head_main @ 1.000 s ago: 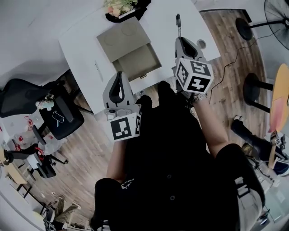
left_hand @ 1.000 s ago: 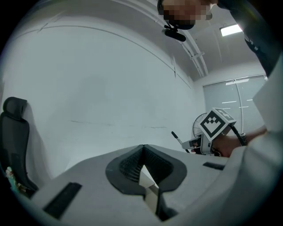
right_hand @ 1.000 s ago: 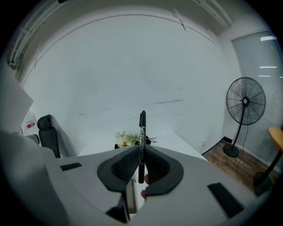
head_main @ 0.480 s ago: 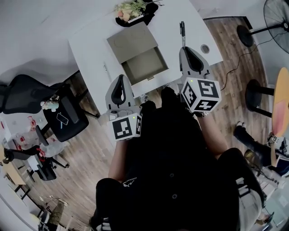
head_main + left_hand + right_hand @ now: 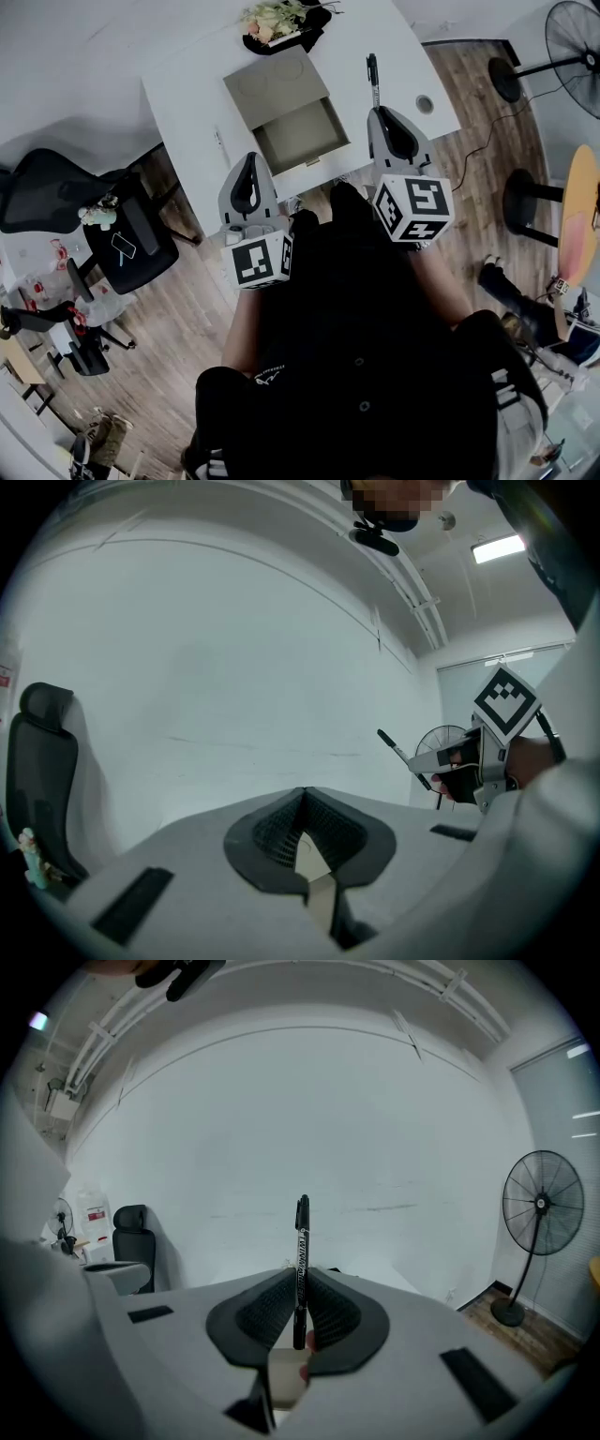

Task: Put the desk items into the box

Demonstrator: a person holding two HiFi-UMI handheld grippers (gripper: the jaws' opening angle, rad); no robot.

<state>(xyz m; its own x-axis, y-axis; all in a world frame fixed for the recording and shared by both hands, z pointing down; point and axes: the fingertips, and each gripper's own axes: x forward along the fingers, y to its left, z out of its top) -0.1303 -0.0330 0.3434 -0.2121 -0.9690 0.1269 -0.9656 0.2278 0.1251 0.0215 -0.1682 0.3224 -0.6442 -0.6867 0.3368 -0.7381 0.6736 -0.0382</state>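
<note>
A black office chair (image 5: 56,192) is seen on the wooden floor (image 5: 178,309), left of the white counter (image 5: 187,103). The left gripper (image 5: 302,797) is held by the counter's near left corner. Its jaws are closed together and nothing is held between them. The open beige box (image 5: 298,131) is set at the middle of the counter's near edge, with its lid (image 5: 272,80) laid flat just behind it. A bunch of flowers (image 5: 274,17) is placed at the far edge behind the lid. The right gripper (image 5: 300,1283) is held at the near edge, right of the box. Its jaws are clamped on a black pen (image 5: 301,1232), which is gripped near its lower end and points straight out past the pads. The pen is found over the counter's right part, apart from the box. A standing fan (image 5: 574,37) is seen on the floor beyond the right edge.
</note>
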